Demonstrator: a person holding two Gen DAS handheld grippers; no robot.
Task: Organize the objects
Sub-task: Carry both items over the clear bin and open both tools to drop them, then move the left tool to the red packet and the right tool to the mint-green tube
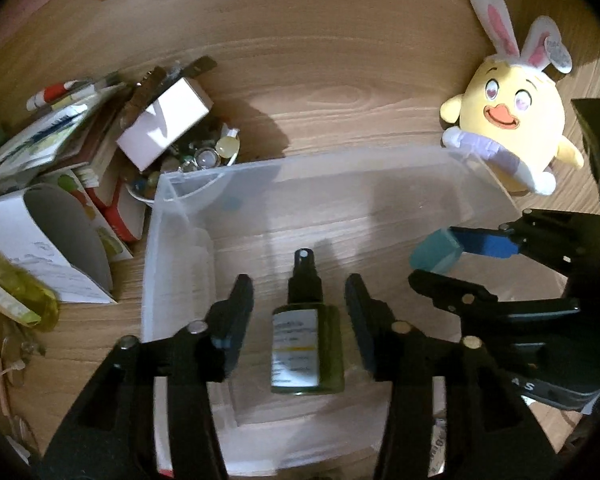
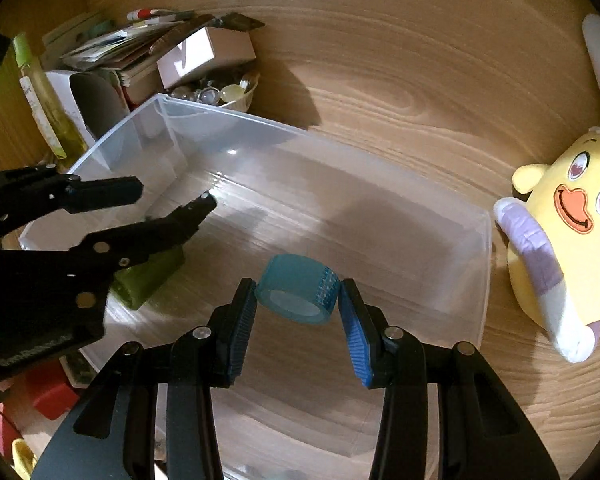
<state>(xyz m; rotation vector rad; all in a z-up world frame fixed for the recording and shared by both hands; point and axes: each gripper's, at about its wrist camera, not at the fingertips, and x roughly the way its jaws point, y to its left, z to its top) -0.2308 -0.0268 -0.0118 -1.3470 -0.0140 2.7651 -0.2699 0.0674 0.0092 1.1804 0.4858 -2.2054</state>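
Between the left gripper's parted fingers, untouched, a dark green spray bottle lies on the clear plastic bin's floor: lift straight away. Ahead of it, the right gripper clamps a glossy teal tape roll; lower it beside the bottle, then let go.

The green spray bottle is mostly hidden behind the left tool in the right wrist view; its label print is too blurred to read; the plush chick is cut off at the right edge; the far-left clutter pile blurs together.
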